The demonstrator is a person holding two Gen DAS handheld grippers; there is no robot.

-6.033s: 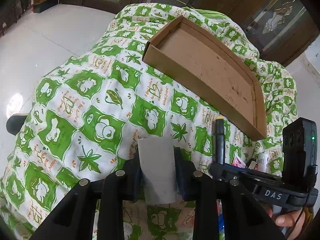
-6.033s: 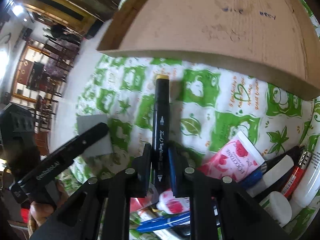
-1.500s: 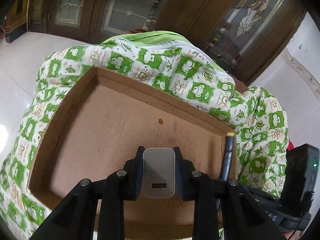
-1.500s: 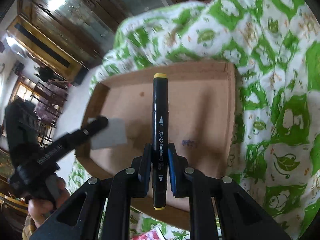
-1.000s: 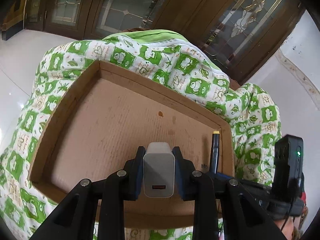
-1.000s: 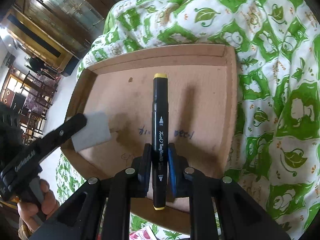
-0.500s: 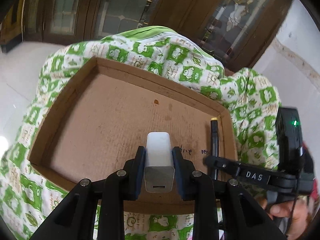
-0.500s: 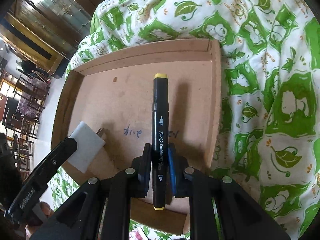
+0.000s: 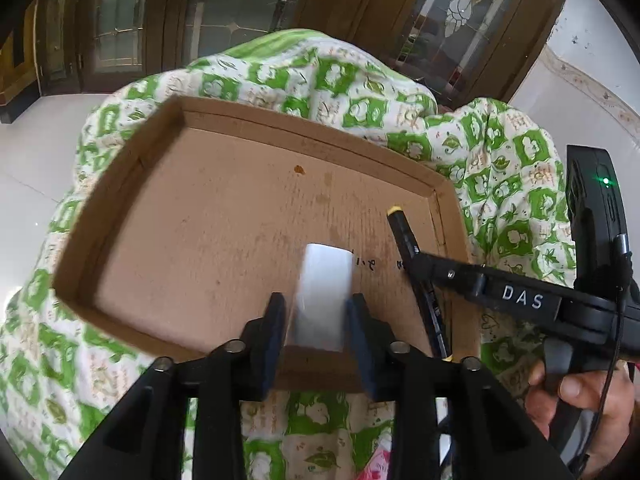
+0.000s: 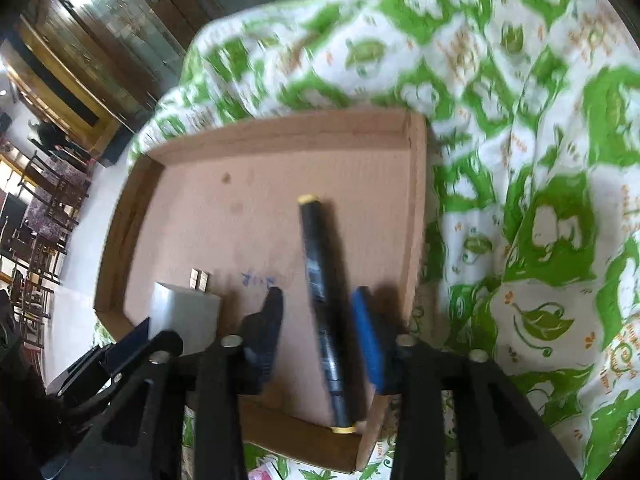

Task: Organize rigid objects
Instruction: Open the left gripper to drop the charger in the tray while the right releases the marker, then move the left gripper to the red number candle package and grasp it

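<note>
- Green-and-white patterned cloth (image 9: 92,364) spread under everything, bunched into folds beyond the tray.
- Shallow cardboard tray (image 9: 120,184) resting on that cloth, low walls all round, a small brown spot and some blue handwriting on its floor.
- Left gripper (image 9: 318,312) poised over the near edge of the tray, jaws opening; a sliver of gap visible on each side of the white charger (image 9: 322,296), pads no longer pressing on it.
- White charger blurred, standing between those jaws above the tray floor, near the front wall; prongs pointing toward the far wall in the right wrist view (image 10: 186,312). Cannot tell whether already resting on the cardboard.
- Blue handwriting just right of the charger, between it and the marker.
- Black marker (image 10: 326,304) with yellow ends lying inside the tray along its right wall, tilted a little, near end at the front corner.
- Right gripper (image 10: 318,308) straddling the marker, jaws opening and clearly spread, blue pads apart from the barrel on both sides.
- Same gripper seen from the left wrist camera as a black arm lettered DAS reaching in from the right, with the person's hand (image 9: 576,404) wrapped round its handle.
</note>
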